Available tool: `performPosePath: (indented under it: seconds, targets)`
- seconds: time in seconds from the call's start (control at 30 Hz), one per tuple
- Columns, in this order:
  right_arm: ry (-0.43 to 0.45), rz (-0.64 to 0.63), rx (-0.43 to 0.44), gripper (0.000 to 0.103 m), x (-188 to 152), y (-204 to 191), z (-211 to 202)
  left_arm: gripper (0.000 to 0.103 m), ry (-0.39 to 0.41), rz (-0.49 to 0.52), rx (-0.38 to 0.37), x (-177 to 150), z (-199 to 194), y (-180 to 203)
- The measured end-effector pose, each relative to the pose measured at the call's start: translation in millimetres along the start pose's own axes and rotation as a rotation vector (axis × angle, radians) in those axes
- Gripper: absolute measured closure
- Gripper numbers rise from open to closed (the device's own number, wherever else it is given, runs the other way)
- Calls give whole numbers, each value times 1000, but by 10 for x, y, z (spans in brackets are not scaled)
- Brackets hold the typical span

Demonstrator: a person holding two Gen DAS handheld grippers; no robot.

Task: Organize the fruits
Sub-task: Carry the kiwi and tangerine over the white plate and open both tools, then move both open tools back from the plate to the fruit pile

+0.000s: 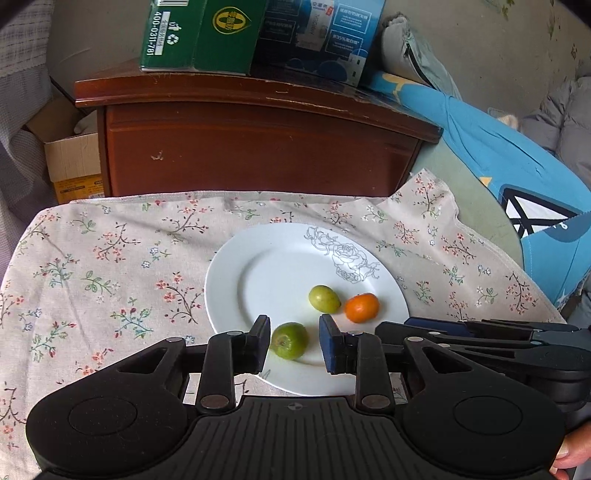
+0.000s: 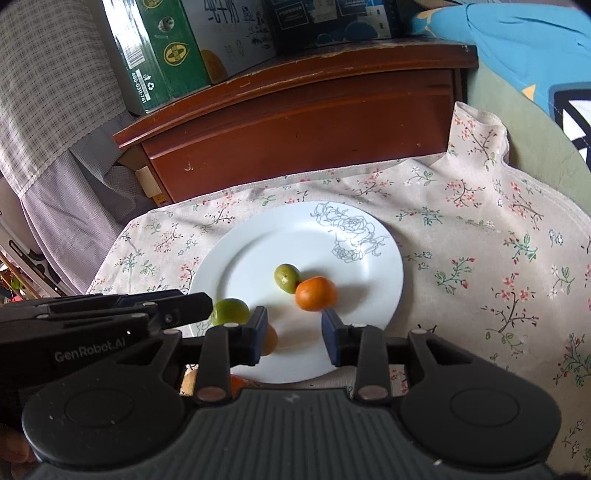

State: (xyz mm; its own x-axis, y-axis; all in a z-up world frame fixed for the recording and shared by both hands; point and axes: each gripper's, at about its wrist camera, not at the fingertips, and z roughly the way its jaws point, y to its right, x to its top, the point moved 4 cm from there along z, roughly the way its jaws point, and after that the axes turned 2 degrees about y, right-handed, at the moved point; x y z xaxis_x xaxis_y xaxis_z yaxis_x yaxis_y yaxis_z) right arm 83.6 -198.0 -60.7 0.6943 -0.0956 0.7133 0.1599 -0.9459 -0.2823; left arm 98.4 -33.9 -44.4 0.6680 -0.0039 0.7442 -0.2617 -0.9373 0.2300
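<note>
**Both grippers hovering open at the near rim of the fruit plate**

The left gripper [image 1: 293, 341] is standing wide open with nothing in its grasp; a round green fruit [image 1: 289, 340] is lying on the plate between its blue pads, closer to the left one, though I cannot tell whether it is touching. The right gripper [image 2: 293, 334] is also gaping open and holding nothing, with an orange-coloured fruit [image 2: 269, 339] peeking out from behind its left finger. Just ahead of the right gripper an orange fruit [image 2: 316, 293] is resting on the white plate [image 2: 369, 295], touching an oval green fruit [image 2: 287, 277] just beyond it. The plate is sitting on the floral cloth [image 1: 110, 258] covering the bench. Farther off, a dark wooden cabinet [image 1: 258, 147] is carrying a green carton [image 1: 199, 33] and a blue box [image 1: 317, 37].
</note>
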Motion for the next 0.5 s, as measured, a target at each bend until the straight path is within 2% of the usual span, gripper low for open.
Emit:
performPosePath:
  seconds: [0.13,0.5]
  targets:
    - [-12,-2,22,69,-21,13,-53,75,-10,2,41,-8,-129,-64]
    - [-85,-71,103,69,-227,-58,-242,75,-101,-55,42,-403,-416,-84]
